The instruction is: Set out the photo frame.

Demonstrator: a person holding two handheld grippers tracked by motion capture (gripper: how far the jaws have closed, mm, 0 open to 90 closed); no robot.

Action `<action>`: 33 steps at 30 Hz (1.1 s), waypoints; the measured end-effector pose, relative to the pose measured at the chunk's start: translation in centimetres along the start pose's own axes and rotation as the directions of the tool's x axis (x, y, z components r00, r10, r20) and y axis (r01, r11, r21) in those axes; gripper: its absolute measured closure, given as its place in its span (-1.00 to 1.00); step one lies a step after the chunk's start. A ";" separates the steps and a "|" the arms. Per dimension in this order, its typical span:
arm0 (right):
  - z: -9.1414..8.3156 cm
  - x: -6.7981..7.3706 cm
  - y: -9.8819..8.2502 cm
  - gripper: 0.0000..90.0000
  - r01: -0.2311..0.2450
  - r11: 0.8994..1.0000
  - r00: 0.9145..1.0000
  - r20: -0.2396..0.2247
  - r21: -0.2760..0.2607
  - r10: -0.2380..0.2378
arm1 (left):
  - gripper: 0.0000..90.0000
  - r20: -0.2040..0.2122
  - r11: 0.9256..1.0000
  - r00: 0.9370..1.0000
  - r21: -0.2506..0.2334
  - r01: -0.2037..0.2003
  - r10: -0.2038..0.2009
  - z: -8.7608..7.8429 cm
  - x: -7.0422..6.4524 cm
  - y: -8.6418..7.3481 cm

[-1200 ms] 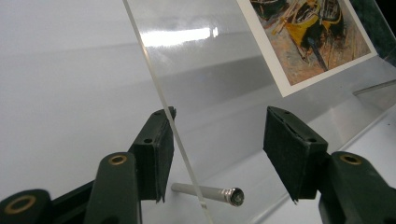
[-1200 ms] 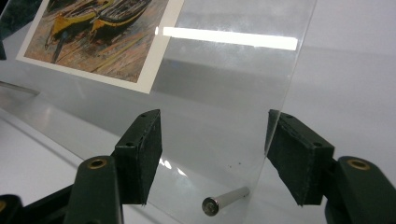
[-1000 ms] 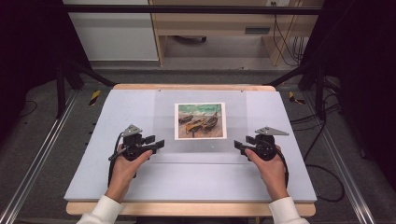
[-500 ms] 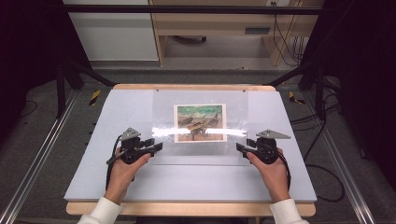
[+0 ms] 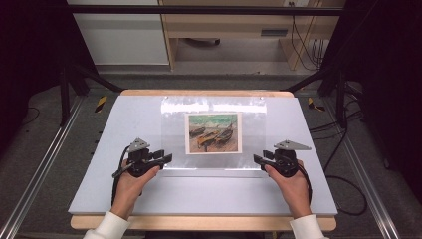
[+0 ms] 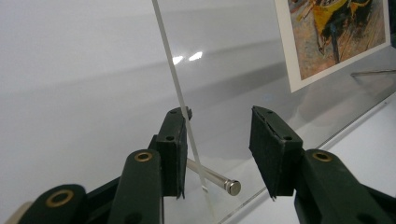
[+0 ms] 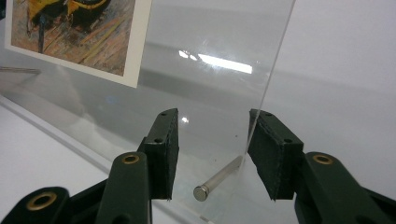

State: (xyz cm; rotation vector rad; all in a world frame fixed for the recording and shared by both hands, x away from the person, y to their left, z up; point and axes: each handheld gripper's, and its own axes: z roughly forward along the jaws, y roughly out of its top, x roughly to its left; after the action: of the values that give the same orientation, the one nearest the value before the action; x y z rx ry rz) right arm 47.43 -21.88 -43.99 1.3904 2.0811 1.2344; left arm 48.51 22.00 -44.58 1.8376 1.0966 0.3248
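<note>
Two grippers flank one clear acrylic photo frame (image 5: 214,132), which stands tilted up off the pale grey bench (image 5: 124,194) near its middle, its bottom edge toward the person. By my reading the work in hand is taking hold of this frame from both ends, and it is only partly done. Sandwiched between the clear sheets is a white-bordered print of painted boats (image 5: 213,132), sitting centred and apparently in place. At each lower corner a short silver metal standoff pin (image 6: 215,180) juts out, so the frame looks assembled rather than loose. The left gripper (image 5: 166,159) has its jaws straddling the frame's left edge; they have just been closing, yet the edge of the sheet only brushes the inner face of one jaw and the other stands well clear, so nothing is clamped. The right gripper (image 5: 259,160) mirrors it: its jaws have just been closing around the right edge, the sheet lying close to one jaw, a gap remaining to the other. What is left, I judge, is to finish both pinches before any lift.
</note>
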 end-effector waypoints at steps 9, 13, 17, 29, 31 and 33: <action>-0.4 0.2 -0.4 0.28 0.018 1.000 1.000 0.007 0.006 -0.018 | 0.32 -0.011 1.000 1.000 0.011 -0.016 0.016 -0.3 -0.3 -0.3; -0.6 0.2 -0.6 0.32 0.019 1.000 1.000 0.009 0.007 -0.019 | 0.34 -0.016 0.999 0.999 0.017 -0.028 0.028 -0.5 -0.5 -0.4; -0.7 0.3 -0.7 0.35 0.020 1.000 1.000 0.009 0.011 -0.020 | 0.37 -0.021 0.999 0.999 0.017 -0.028 0.028 -0.6 -0.6 -0.6; -1.1 0.5 -1.2 0.43 0.043 0.999 0.999 0.015 0.020 -0.043 | 0.42 -0.030 0.999 0.999 0.019 -0.030 0.031 -0.8 -0.9 -1.1; -1.2 0.5 -1.3 0.43 0.042 0.999 0.999 0.014 0.020 -0.042 | 0.42 -0.031 0.999 0.999 0.020 -0.032 0.032 -0.9 -0.9 -1.2; -1.2 0.5 -1.3 0.43 0.042 0.999 0.999 0.015 0.020 -0.042 | 0.42 -0.033 0.999 0.999 0.019 -0.035 0.036 -0.9 -1.0 -1.3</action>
State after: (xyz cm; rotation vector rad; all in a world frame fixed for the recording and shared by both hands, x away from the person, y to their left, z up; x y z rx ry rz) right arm 45.61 -22.18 -44.32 1.3533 2.1069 1.1861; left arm 46.70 21.92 -44.92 1.8756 1.0944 0.3684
